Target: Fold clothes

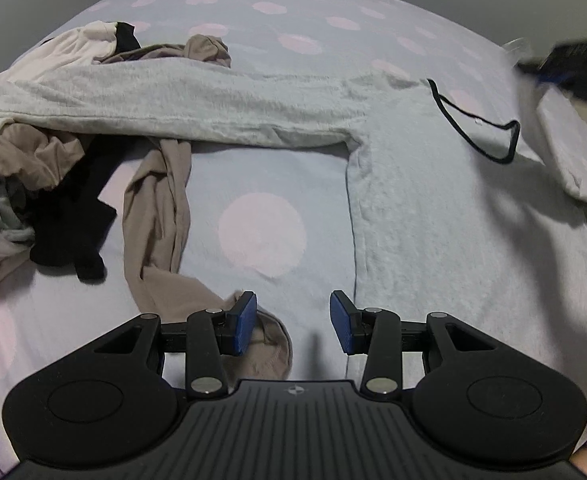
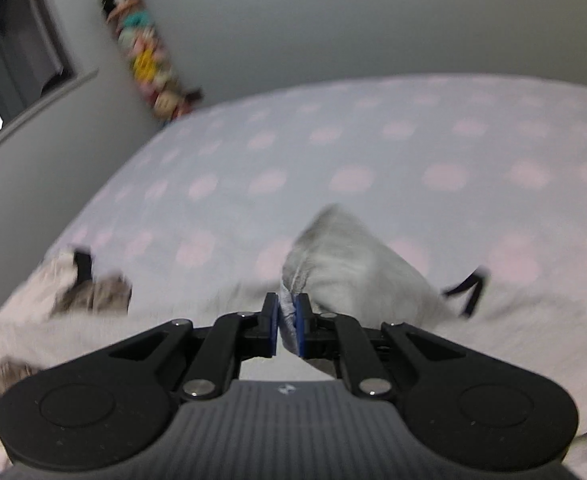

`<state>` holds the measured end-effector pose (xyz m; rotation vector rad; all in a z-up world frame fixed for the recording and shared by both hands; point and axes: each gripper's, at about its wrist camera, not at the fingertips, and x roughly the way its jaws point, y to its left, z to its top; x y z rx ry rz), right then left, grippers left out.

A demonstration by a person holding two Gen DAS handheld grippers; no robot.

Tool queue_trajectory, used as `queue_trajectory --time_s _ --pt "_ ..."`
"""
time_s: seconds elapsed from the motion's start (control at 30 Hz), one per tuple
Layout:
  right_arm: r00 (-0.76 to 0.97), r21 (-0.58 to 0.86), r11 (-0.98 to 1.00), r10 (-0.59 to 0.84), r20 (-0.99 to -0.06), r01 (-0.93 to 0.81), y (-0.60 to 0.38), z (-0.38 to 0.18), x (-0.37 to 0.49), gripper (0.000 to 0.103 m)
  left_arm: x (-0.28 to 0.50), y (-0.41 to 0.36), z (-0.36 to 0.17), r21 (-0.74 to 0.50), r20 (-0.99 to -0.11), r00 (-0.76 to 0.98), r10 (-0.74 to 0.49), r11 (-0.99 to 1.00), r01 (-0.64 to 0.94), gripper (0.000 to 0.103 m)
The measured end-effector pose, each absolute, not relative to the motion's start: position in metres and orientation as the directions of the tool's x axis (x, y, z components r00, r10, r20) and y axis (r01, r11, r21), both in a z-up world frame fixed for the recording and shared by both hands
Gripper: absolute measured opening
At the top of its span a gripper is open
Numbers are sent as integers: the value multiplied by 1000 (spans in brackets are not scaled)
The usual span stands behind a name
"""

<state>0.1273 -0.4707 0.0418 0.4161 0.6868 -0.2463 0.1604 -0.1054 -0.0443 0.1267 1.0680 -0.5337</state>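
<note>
A pale blue bedspread with pink dots (image 1: pixel 261 216) carries the light grey fleecy long-sleeved top (image 1: pixel 433 208), spread flat at its right side. A heap of beige, black and white clothes (image 1: pixel 53 168) lies left. The left gripper (image 1: pixel 293 322) hovers half-spread and empty; the right gripper (image 2: pixel 286 322) pinches the top's fabric.

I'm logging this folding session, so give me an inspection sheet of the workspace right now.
Surface: bedspread, pale blue with pink dots.
Job's things: grey top spread out, black-trimmed neckline.
Clutter: pile of clothes in beige, black and white at the left.
Grippers: left gripper open, over bare bedspread; right gripper shut on a fold of the grey top.
Cables: nothing seen.
Surroundings: grey wall, plush toys hanging in the corner.
</note>
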Motion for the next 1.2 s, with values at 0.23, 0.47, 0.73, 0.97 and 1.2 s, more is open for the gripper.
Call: queue_trajectory --time_s 0.23,0.47,0.73,0.97,1.2 --pt "689 342 887 37 -724 312 -456 -13 136 19 174 -123 -34 -126 -843 397 -364 849 513 38" --pt "705 354 884 39 -708 306 -487 0 87 30 185 -178 -21 -120 -803 404 -439 783 611 38" --pt "680 237 853 -173 -713 465 -547 -8 -21 37 211 -263 -32 -195 -763 361 -536 724 662 39" --pt "635 148 784 -360 -683 603 -573 -31 -92 47 238 -331 -67 -168 -802 355 -481 751 639 39" --pt "635 169 741 -408 -656 650 -607 -48 -101 40 243 -364 -91 -125 -826 372 -424 780 613 29"
